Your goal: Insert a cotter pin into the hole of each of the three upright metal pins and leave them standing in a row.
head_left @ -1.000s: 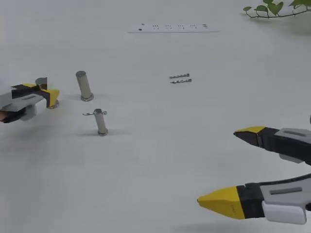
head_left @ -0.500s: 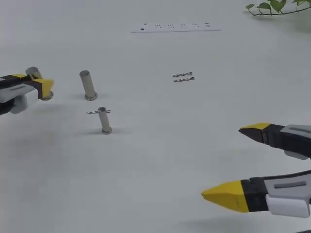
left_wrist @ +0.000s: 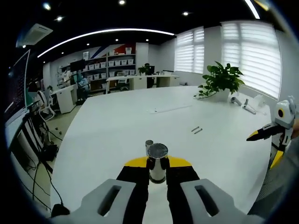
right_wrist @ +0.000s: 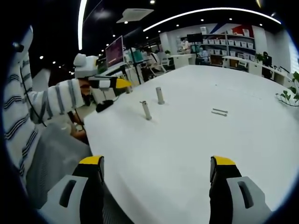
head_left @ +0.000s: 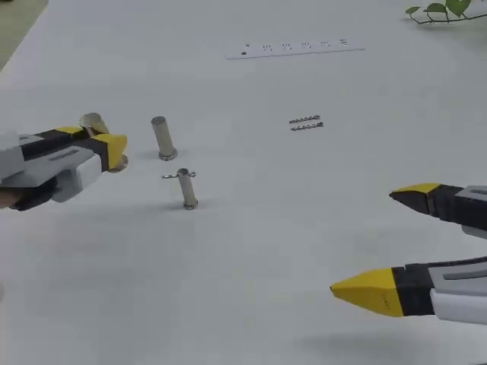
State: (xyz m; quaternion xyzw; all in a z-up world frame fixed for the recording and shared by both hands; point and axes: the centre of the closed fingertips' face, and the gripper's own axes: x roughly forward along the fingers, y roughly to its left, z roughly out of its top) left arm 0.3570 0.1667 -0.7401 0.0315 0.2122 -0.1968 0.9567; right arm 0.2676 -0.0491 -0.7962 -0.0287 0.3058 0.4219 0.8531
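Observation:
My left gripper (head_left: 114,149) is shut on an upright metal pin (head_left: 93,124) at the table's left; in the left gripper view the pin (left_wrist: 157,162) stands between the closed jaws of that gripper (left_wrist: 157,173). A bare second pin (head_left: 161,138) stands just to its right. In front of that, a third pin (head_left: 186,188) carries a cotter pin through its top. Two loose cotter pins (head_left: 305,123) lie mid-table. My right gripper (head_left: 362,242) hovers open and empty at the right, far from the pins (right_wrist: 146,110).
A flat white strip (head_left: 295,48) lies at the far side of the table. Plant leaves (head_left: 449,9) reach in at the far right corner. The white tabletop (head_left: 251,251) is wide. A person's striped sleeve (right_wrist: 56,100) holds the left gripper.
The head view has shifted. My left gripper, still shut on its pin, drifted slightly away from the other two pins and came back. The right gripper stays open.

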